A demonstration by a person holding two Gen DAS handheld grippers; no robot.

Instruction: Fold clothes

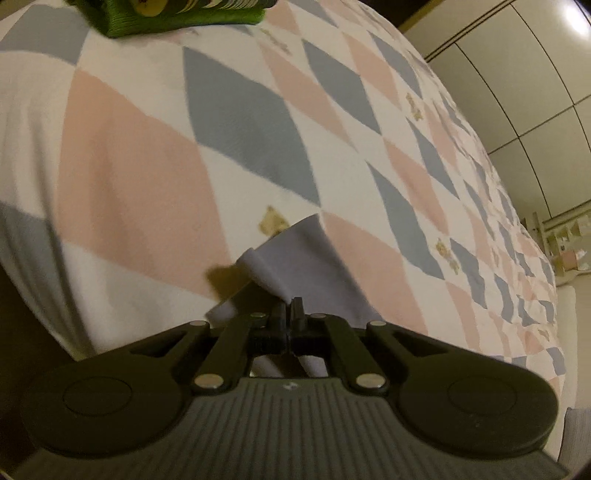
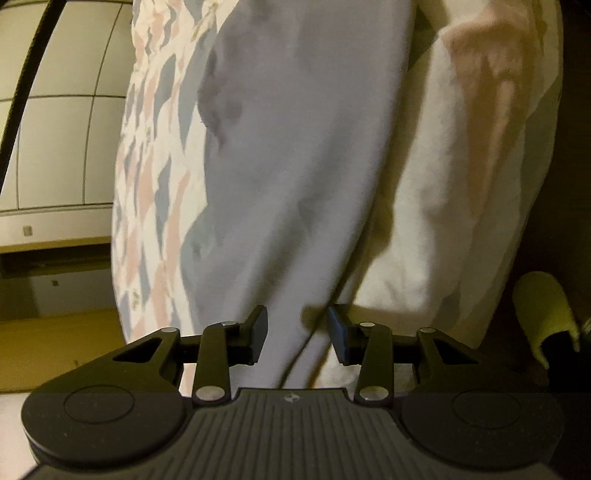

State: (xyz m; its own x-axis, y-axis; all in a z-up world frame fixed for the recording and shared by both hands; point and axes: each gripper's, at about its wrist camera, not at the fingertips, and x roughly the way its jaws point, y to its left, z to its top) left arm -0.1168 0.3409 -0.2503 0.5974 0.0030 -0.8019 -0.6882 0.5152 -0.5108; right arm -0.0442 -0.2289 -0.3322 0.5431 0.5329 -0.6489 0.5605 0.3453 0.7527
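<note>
Bedspread [image 1: 258, 147] edge; garment [image 1: 295, 251] apparently pinched.

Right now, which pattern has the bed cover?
The bed cover has pink and grey-blue diamonds on white; the left wrist view shows it best.

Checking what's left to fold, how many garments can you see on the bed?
2. A green folded garment lies at the bed's far end, and a lavender garment is pinched by the left tongs. Others may be out of view.
</note>
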